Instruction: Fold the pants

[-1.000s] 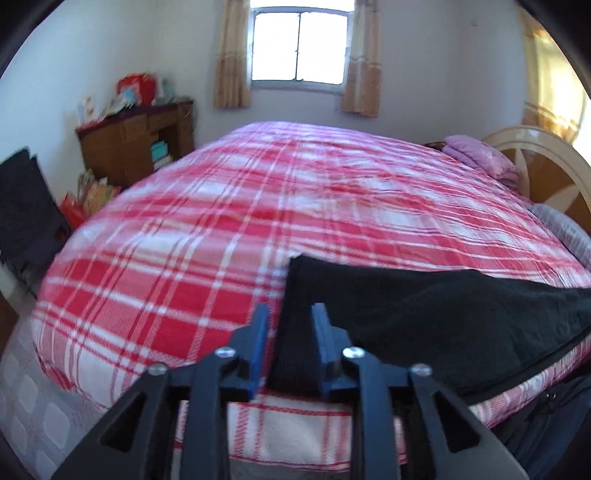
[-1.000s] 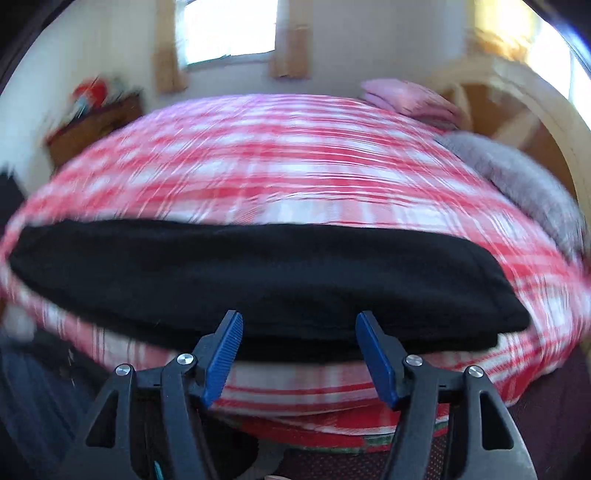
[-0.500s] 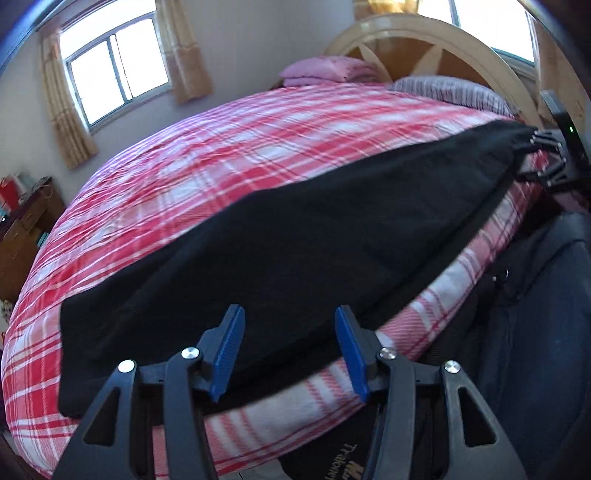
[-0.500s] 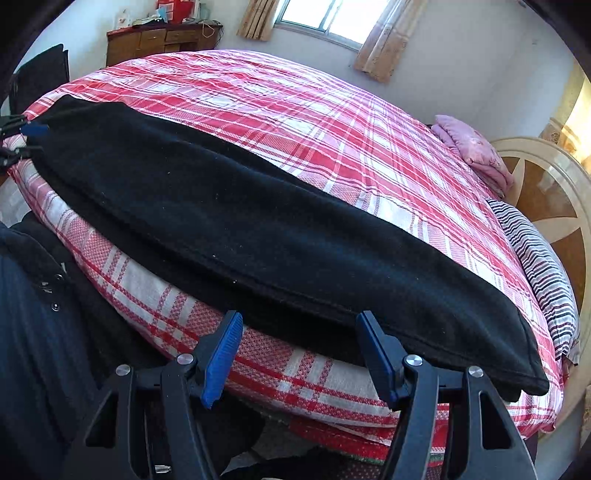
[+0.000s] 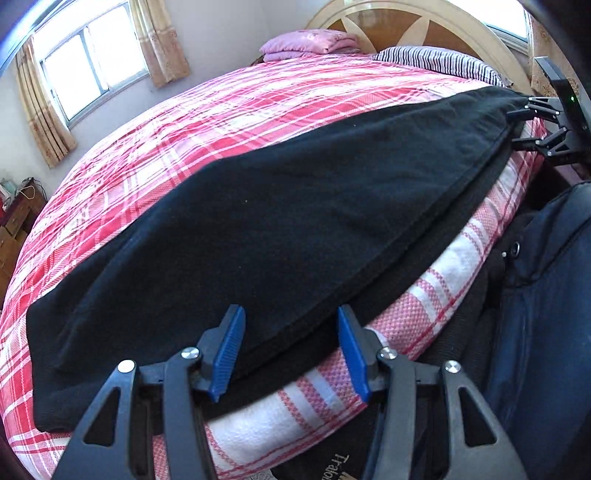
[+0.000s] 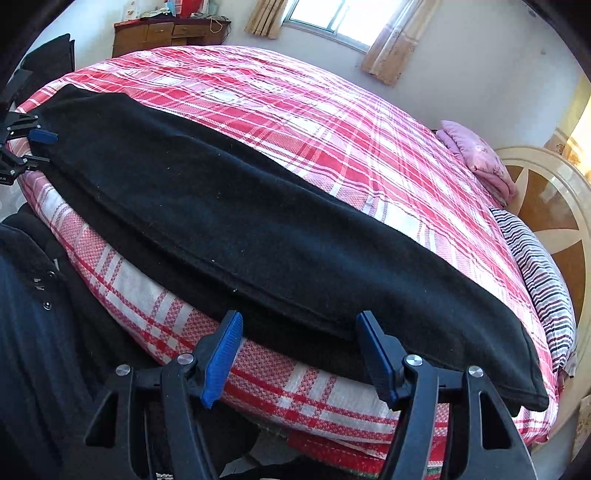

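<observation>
Black pants (image 5: 295, 206) lie folded lengthwise in a long strip along the near edge of the red plaid bed (image 5: 258, 110). My left gripper (image 5: 289, 317) hovers over the strip's near edge close to one end. Its blue pads (image 5: 231, 347) stand apart and press on nothing. The right gripper (image 5: 519, 125) shows at the strip's far end. In the right wrist view the pants (image 6: 240, 221) run away to the left, where the left gripper (image 6: 37, 147) is. My right gripper (image 6: 299, 321) is open above the fabric's edge, holding nothing.
A folded pink blanket (image 5: 306, 44) and a striped pillow (image 5: 436, 61) lie by the wooden headboard (image 6: 546, 206). A wooden desk (image 6: 166, 33) stands beyond the bed's far corner. A person's dark jacket (image 5: 546, 295) presses against the bed's near side.
A second ago the left gripper was shut on the pants' end; it has let go, opened and swung round to look along the strip. The right gripper rolled; its jaws stayed open.
</observation>
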The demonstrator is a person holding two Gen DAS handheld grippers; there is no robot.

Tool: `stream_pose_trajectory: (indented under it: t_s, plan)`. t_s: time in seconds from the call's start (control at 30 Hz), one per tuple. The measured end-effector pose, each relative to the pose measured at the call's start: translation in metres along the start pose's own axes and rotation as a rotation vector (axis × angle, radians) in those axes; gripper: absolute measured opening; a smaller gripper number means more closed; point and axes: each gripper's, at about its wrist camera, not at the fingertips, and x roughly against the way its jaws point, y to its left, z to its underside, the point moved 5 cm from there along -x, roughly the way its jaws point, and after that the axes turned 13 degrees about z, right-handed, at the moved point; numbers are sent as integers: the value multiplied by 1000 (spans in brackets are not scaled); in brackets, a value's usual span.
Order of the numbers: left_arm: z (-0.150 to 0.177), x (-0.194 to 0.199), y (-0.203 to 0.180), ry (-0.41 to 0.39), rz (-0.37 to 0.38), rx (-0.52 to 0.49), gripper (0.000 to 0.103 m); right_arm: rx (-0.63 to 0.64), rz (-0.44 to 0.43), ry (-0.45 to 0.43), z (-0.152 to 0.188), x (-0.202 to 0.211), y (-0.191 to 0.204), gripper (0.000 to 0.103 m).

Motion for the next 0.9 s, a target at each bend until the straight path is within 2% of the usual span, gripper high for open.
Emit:
stream_pose_trajectory:
  t_s: [0.1, 0.17, 0.27, 0.33, 0.47, 0.6, 0.67, 0.73, 0.9]
  plan:
    - [0, 1, 1, 4, 8, 8, 54, -8, 1, -5, 0, 0, -3, 63]
    - [-2, 0, 6, 3, 25, 36, 53, -23, -2, -5, -1, 1, -6, 55]
    - [-3, 1, 10, -3, 37, 64, 42, -29, 2, -3, -1, -1, -9, 53]
    - [-4, 2, 11, -11, 59, 80, 27, -30, -3, -1, 0, -3, -8, 53]
    - [-4, 1, 10, -13, 53, 76, 27, -20, 4, -16, -1, -4, -5, 53]
    - [-5, 2, 10, -26, 57, 90, 13, -10, 11, -28, -2, -5, -5, 50]
    - [-6, 2, 12, -31, 60, 95, 11, -13, -14, -37, -4, -4, -3, 20]
    - [-7, 6, 14, -50, 78, 110, 7, -20, -8, -55, -7, 1, -3, 9]
    - [-10, 21, 19, -89, 92, 125, 6, -73, -38, -93, -11, 21, -15, 5]
